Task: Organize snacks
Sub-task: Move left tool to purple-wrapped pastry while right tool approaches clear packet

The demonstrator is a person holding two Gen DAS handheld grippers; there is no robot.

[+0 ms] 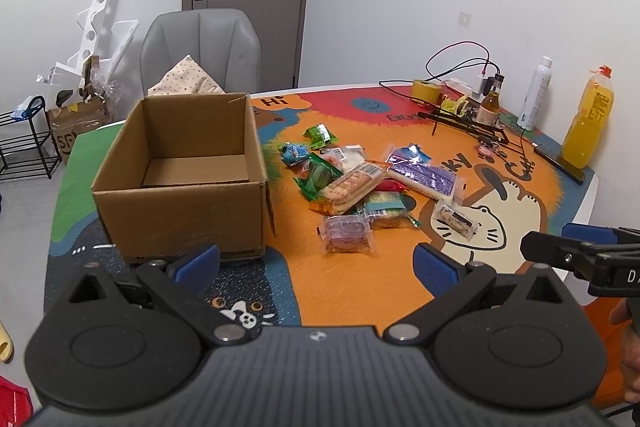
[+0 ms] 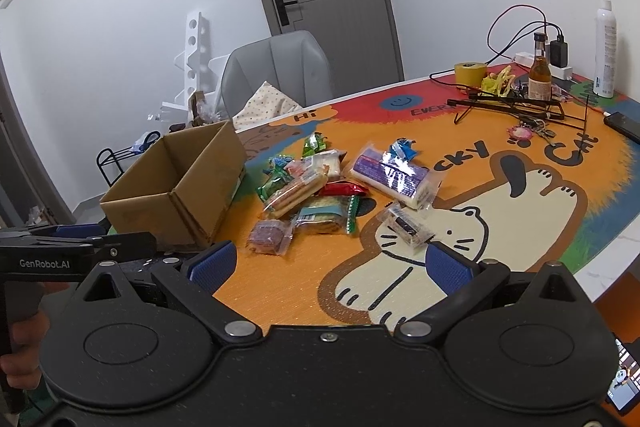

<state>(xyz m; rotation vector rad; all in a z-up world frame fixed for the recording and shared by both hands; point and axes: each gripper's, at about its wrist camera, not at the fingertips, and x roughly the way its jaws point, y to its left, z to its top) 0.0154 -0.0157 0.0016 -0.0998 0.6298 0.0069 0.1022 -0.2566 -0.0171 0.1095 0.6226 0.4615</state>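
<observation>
An open, empty cardboard box (image 1: 188, 171) (image 2: 180, 183) stands on the cartoon table mat. To its right lies a loose pile of several wrapped snacks (image 1: 360, 183) (image 2: 320, 191): a purple-and-white pack (image 1: 424, 177) (image 2: 394, 177), a long biscuit pack (image 1: 352, 185), a dark round cake in clear wrap (image 1: 346, 233) (image 2: 269, 237), green packets (image 1: 319, 135). My left gripper (image 1: 316, 263) hovers open, short of the box and pile, holding nothing. My right gripper (image 2: 328, 263) is open and empty too, short of a small clear-wrapped bar (image 2: 406, 225).
At the back right of the table are a yellow tape roll (image 1: 426, 91), cables, a small brown bottle (image 2: 540, 71), a white spray can (image 2: 606, 47), an orange juice bottle (image 1: 588, 119) and a phone (image 2: 624, 125). A grey chair (image 1: 200, 51) stands behind the box.
</observation>
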